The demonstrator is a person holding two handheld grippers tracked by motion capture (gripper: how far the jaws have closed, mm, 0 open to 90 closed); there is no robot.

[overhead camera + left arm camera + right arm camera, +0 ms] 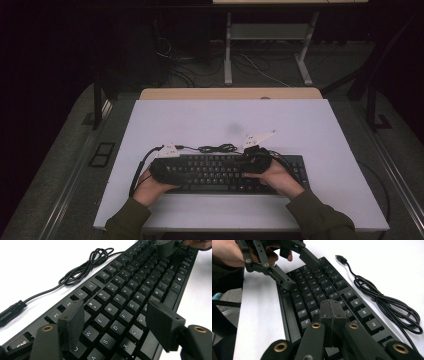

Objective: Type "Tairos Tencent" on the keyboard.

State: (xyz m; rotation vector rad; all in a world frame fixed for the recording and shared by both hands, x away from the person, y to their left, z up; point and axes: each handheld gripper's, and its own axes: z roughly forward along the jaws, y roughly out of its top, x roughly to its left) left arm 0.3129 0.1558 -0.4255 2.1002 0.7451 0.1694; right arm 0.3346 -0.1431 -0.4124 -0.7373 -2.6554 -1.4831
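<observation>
We've got the keyboard (225,172) at lower centre of the high view, flat on the white table (225,120), its cable (387,305) coiled just behind it. Left gripper (115,322): jaws spread above the letter keys, nothing between them. Right gripper (332,311): pads clenched together, empty, tip over the keys. We judge the board rigid, fairly light, smooth plastic; keycaps can pop off. Best to pinch the bare front or side edge of the frame, and mind the trailing cable dragging.

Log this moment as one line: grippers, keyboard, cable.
left gripper: open over the letter keys | right gripper: shut, empty, above keys | keyboard: flat on table | cable: coiled behind keyboard
</observation>
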